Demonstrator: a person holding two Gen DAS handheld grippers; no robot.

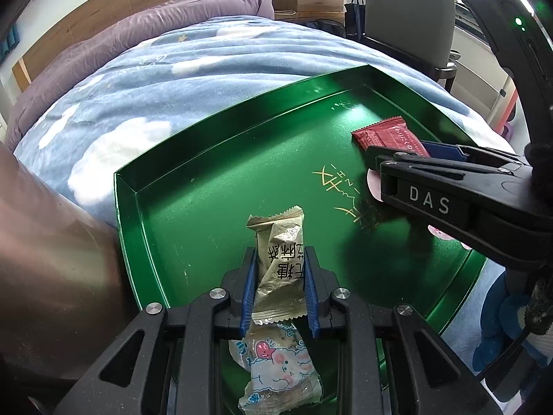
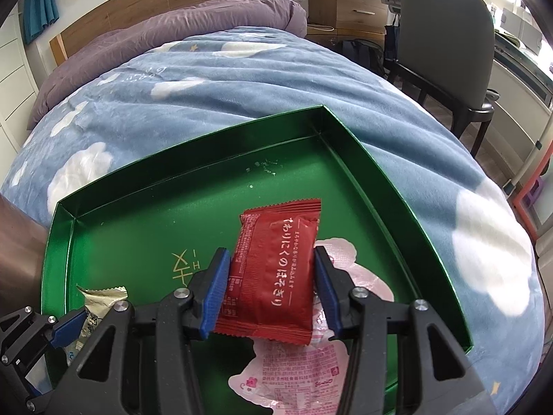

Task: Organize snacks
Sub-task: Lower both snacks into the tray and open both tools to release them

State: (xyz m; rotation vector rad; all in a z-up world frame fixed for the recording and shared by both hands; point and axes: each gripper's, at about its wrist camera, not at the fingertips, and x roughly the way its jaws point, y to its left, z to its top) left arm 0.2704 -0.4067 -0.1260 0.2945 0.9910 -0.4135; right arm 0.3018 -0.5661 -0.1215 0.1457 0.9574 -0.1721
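A: What do we have in front of us?

B: We see a shallow green metal tray point(image 2: 380, 159) with gold lettering on its floor, lying on a bed covered by a blue fleece blanket with white clouds point(image 2: 214, 83). A purple duvet point(image 2: 166, 31) is bunched at the headboard end, and a grey chair point(image 2: 446, 38) stands beside the bed.

A: And our left hand-held gripper point(image 1: 280, 288)?

B: We have it clamped on a crumpled beige foil snack packet with black characters point(image 1: 276, 242). The blue pads pinch the packet's middle, so it stands up between them over the near part of the tray. Beneath it lies a clear snack packet printed with a pink and white rabbit point(image 1: 280, 366), on the tray floor.

A: What about the right hand-held gripper point(image 2: 273, 290)?

B: We hold a flat red snack packet with pale Japanese lettering point(image 2: 276, 266) between its pads, one pad against each long edge; the jaws stand fairly wide because the packet is wide. It sits above a pink and white flat sachet point(image 2: 300, 363) that lies on the tray floor near the right wall.

A: Are our two grippers close?

B: We see them near each other over the tray but apart, left one at the left side, right one at the right.
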